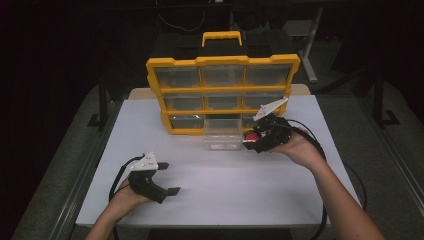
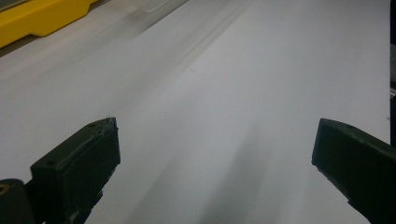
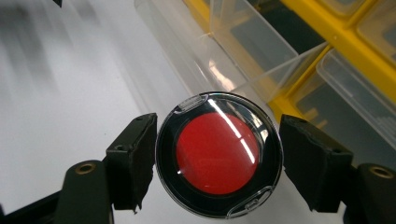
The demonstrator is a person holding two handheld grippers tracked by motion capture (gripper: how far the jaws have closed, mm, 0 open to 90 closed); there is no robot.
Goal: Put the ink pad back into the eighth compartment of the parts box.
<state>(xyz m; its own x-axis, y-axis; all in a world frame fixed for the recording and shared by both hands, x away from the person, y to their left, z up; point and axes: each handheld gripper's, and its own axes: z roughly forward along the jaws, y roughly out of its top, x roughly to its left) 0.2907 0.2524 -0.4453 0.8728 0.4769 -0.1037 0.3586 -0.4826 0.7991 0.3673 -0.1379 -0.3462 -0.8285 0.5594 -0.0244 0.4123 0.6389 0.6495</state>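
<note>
On the white surface (image 1: 220, 185) stands a yellow organizer (image 1: 222, 92) with clear drawers, upright at the far side. One drawer (image 1: 223, 132) in the bottom row, in the middle, is pulled out toward the person and looks empty. The right gripper (image 1: 255, 139) is just beside this drawer, at its right, low over the surface, and the right hand (image 1: 295, 147) holds it from behind. Between its jaws there is a round case (image 3: 219, 154) with a clear lid and a red disc inside. In the right gripper view both jaws stand close against the edge of the case, so the gripper seems to be clamped on it, and behind the case the open drawer (image 3: 233, 51) and the yellow frame (image 3: 336, 42) are near. The left gripper (image 1: 167, 177) is well apart from this, at the near left part of the surface, in the left hand (image 1: 127, 197). Its jaws are spread wide and nothing is between them. In the left gripper view they reach over bare white surface (image 2: 224, 93), with a corner of the organizer (image 2: 42, 16) far at the upper left.
</note>
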